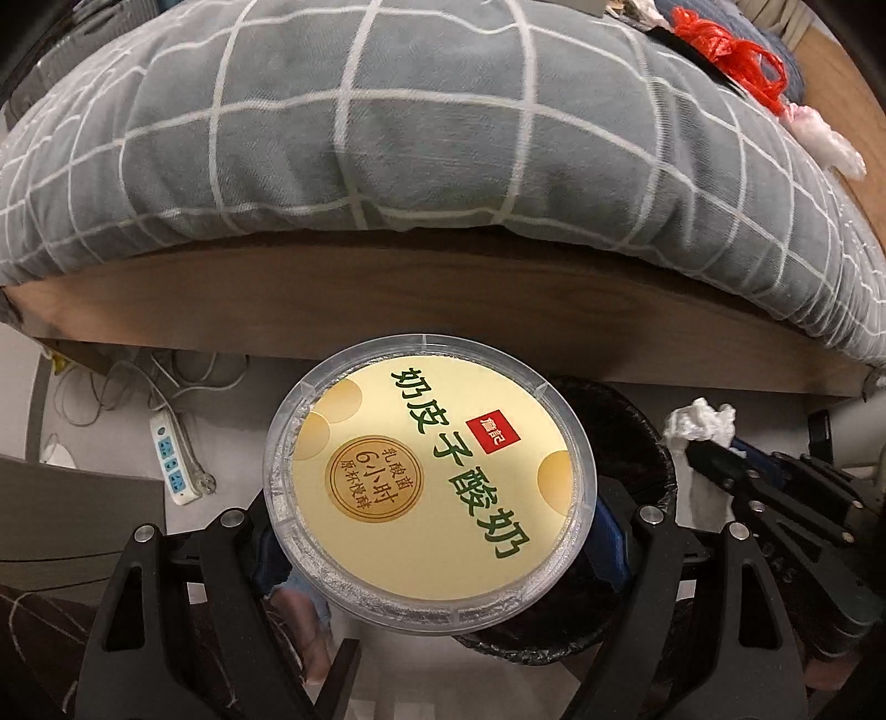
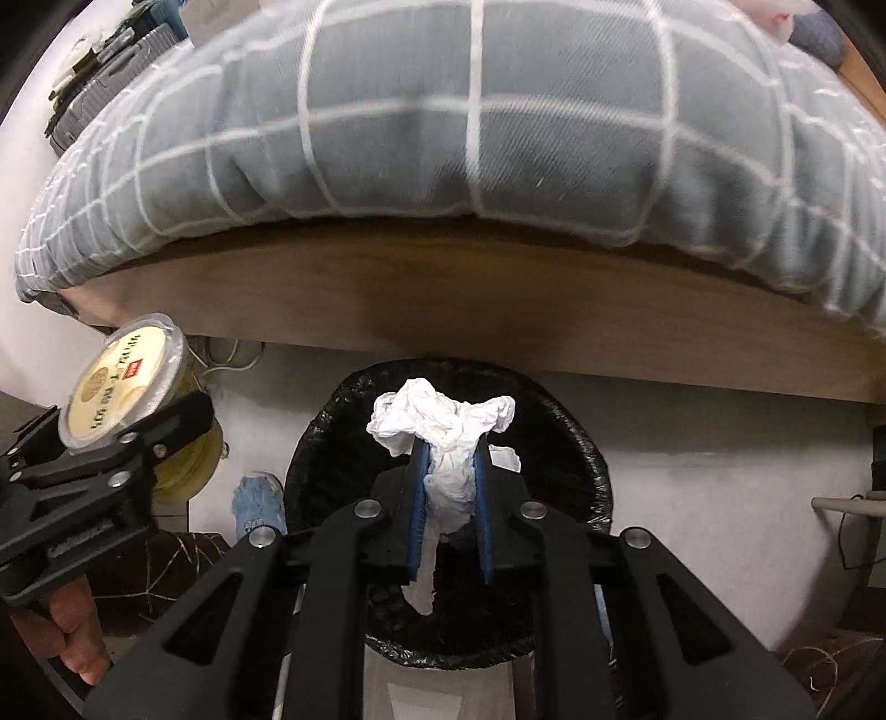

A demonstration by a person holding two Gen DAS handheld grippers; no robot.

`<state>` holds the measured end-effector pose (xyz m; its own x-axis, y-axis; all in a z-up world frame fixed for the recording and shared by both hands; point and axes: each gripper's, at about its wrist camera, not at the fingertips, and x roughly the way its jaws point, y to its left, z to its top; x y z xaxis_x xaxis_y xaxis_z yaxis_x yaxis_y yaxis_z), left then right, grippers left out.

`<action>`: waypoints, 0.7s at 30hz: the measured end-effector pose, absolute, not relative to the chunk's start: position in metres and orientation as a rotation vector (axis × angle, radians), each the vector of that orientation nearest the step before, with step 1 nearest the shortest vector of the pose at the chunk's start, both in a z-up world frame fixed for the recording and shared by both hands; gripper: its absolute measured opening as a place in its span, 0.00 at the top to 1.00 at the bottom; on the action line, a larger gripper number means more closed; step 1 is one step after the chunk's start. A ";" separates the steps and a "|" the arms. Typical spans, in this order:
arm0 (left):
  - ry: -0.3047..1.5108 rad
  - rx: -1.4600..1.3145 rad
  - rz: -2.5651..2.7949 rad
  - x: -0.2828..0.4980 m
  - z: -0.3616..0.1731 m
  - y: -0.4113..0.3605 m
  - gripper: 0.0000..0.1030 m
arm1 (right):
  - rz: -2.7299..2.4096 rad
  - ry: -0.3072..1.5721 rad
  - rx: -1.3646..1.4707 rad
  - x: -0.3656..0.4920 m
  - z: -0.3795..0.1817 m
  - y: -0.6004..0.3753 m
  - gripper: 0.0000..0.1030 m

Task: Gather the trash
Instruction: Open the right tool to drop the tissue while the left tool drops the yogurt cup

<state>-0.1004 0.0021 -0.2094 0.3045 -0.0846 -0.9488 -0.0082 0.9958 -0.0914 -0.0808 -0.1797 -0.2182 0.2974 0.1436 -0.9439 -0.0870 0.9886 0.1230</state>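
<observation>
My left gripper (image 1: 437, 531) is shut on a round yogurt cup (image 1: 429, 482) with a yellow printed lid; the cup hangs beside the left rim of a black-lined trash bin (image 1: 637, 437). It also shows in the right wrist view (image 2: 119, 382), held by the left gripper (image 2: 160, 432). My right gripper (image 2: 449, 459) is shut on a crumpled white tissue (image 2: 443, 432) and holds it directly over the bin's (image 2: 581, 454) opening. The tissue also shows in the left wrist view (image 1: 700, 423).
A bed with a grey checked quilt (image 1: 443, 138) on a wooden frame (image 1: 443, 310) stands just beyond the bin. A red plastic bag (image 1: 736, 50) and a pink-white wad (image 1: 825, 144) lie on the bed. A power strip (image 1: 174, 462) and cables lie on the floor at left.
</observation>
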 end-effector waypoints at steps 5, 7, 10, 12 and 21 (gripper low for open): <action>1.277 -0.099 -0.018 -0.099 -0.217 0.012 0.22 | 0.192 1.290 0.031 -0.073 -0.231 -0.163 0.83; 1.277 -0.103 -0.007 -0.100 -0.216 0.016 0.22 | 0.206 1.290 0.029 -0.073 -0.234 -0.158 0.77; 1.275 -0.102 0.007 -0.101 -0.216 0.021 0.22 | 0.220 1.286 0.019 -0.074 -0.235 -0.151 0.66; 1.276 -0.104 0.011 -0.102 -0.216 0.024 0.22 | 0.220 1.283 0.019 -0.074 -0.238 -0.150 0.59; 1.293 -0.095 -0.023 -0.099 -0.223 0.011 0.22 | 0.153 1.261 0.025 -0.081 -0.232 -0.172 0.24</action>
<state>-0.0987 0.0111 -0.2233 0.2748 -0.0708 -0.9589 -0.0363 0.9958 -0.0839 -0.0811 -0.1716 -0.2316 0.2964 0.1289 -0.9463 -0.1017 0.9895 0.1030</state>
